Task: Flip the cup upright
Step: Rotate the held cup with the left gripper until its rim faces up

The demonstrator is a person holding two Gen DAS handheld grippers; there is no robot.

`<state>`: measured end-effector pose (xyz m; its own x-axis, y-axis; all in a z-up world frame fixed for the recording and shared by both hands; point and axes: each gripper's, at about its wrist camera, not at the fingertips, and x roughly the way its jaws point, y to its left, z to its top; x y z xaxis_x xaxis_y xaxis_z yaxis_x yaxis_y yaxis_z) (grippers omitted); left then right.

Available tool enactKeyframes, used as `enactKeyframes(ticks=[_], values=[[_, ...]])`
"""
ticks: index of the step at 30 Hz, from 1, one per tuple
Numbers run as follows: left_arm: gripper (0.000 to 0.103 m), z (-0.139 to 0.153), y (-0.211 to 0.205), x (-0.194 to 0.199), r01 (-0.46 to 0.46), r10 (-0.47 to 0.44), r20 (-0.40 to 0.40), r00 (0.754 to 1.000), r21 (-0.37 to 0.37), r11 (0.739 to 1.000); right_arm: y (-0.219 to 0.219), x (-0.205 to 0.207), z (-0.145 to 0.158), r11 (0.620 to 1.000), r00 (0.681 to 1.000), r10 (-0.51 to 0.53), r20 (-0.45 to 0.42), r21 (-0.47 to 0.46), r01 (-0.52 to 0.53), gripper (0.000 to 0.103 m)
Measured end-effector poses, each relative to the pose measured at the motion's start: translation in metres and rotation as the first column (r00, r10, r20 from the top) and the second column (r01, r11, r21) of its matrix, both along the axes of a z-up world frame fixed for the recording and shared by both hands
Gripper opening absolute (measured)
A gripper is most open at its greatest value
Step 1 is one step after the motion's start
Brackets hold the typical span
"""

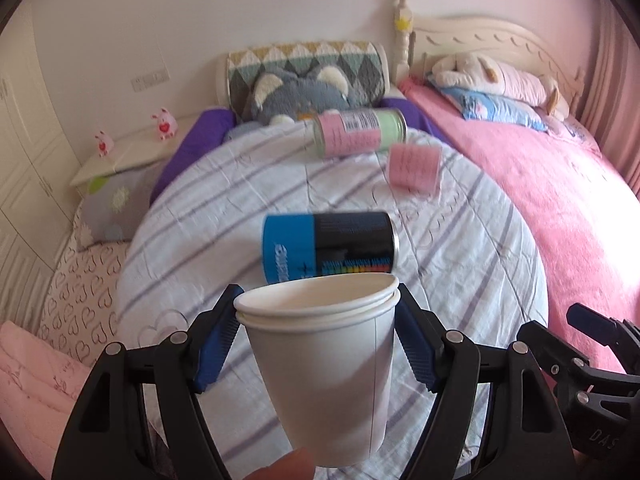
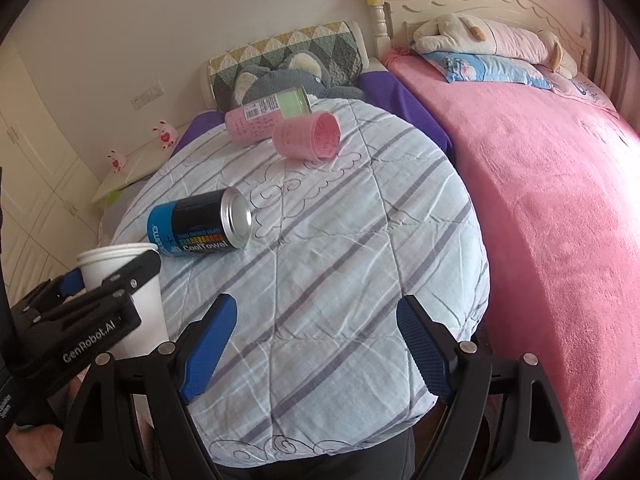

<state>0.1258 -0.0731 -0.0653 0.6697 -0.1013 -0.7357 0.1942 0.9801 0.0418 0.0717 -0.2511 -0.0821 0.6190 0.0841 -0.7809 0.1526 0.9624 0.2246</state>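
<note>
The white paper cup (image 1: 320,368) stands mouth-up at lower centre, a double rolled rim showing, clamped by the left gripper (image 1: 318,344). In the right wrist view, the right gripper (image 2: 316,344) gapes wide, holding nothing.

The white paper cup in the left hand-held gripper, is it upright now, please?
Upright: the white paper cup shows its rim on top, base below.

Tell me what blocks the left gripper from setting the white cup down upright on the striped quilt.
Nothing visible does. The left gripper holds the white cup mouth up; the striped quilt nearby is bare, and the blue can lies farther back.
</note>
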Motion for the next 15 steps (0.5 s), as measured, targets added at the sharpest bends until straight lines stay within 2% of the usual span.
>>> enactKeyframes(ticks=[4, 5, 8, 9, 12, 15], values=[[0.075, -0.005, 0.006, -0.005, -0.031, 0.028, 0.115, 0.993, 0.020, 0.999, 0.006, 0.004, 0.007, 1.000, 1.000, -0.013, 0.026, -0.004, 0.013, 0.083], [0.075, -0.015, 0.009, -0.005, -0.040, 0.038, 0.119, 0.992, 0.008, 0.999, 0.007, 0.006, 0.006, 1.000, 1.000, -0.013, 0.026, -0.002, 0.013, 0.083], [0.075, -0.043, 0.020, -0.004, -0.057, 0.061, 0.057, 0.997, -0.063, 0.996, 0.012, 0.008, 0.000, 1.000, 1.000, -0.009, 0.011, -0.012, 0.009, 0.083], [0.075, -0.046, 0.022, -0.006, -0.066, 0.071, 0.064, 0.995, -0.072, 0.995, 0.014, 0.007, -0.002, 1.000, 1.000, -0.004, 0.003, -0.015, 0.004, 0.083], [0.075, -0.037, 0.023, -0.007, -0.061, 0.072, 0.100, 0.992, -0.106, 0.992, 0.018, 0.005, -0.006, 1.000, 1.000, 0.003, -0.010, -0.020, -0.003, 0.083], [0.075, -0.024, 0.016, -0.008, -0.049, 0.061, 0.159, 0.985, -0.078, 0.996, 0.018, 0.002, -0.007, 1.000, 1.000, 0.000, -0.013, -0.015, -0.001, 0.083]])
